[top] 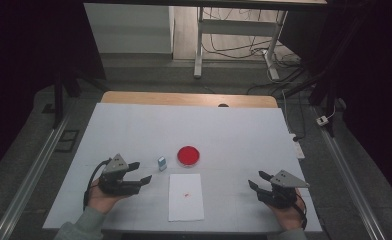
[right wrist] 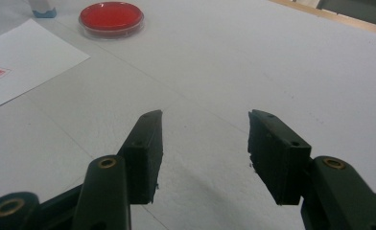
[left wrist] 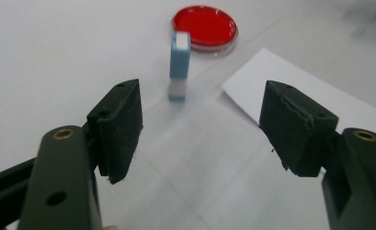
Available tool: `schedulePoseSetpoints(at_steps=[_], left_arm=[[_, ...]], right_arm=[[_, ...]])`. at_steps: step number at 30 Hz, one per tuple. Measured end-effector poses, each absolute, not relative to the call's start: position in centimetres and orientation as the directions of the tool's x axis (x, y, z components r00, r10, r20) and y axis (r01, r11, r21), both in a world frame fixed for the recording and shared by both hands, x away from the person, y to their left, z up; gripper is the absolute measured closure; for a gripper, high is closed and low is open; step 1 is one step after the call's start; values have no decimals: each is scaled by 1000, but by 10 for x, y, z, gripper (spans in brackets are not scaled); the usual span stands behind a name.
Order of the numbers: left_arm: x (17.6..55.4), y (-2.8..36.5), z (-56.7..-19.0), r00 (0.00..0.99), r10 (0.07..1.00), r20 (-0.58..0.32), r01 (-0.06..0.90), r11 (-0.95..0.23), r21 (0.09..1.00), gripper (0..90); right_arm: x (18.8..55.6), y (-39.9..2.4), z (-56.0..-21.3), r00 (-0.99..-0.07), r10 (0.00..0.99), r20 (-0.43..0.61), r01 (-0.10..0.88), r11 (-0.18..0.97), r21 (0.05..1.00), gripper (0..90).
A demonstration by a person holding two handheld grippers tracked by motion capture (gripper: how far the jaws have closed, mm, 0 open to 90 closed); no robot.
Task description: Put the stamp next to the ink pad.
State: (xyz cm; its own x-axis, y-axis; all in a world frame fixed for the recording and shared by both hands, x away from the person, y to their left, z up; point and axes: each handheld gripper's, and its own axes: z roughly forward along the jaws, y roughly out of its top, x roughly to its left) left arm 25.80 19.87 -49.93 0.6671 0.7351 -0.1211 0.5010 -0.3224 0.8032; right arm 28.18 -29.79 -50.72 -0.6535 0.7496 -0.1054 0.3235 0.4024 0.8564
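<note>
High view: red-filled dish [top: 188, 155] beside upright blue stamp [top: 162, 163], apparently untouched.

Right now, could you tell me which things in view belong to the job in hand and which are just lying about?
In the job:
- small blue-and-white upright block
- round red-filled clear dish
- white paper sheet with a red mark
- left gripper, open

Lying about:
- cables on the floor
- white power plug
</note>
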Motion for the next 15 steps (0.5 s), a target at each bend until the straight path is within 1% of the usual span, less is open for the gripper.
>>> schedulePoseSetpoints(at_steps=[6,15], left_arm=[[246,206,-502,669,731,-136,507,-316,802,326],[246,203,-503,676,724,-134,507,-326,798,325]], right_arm=[[284,-300,-509,-660,744,-110,323,412,852,460],[284,-301,-510,-659,742,-122,321,424,847,464]])
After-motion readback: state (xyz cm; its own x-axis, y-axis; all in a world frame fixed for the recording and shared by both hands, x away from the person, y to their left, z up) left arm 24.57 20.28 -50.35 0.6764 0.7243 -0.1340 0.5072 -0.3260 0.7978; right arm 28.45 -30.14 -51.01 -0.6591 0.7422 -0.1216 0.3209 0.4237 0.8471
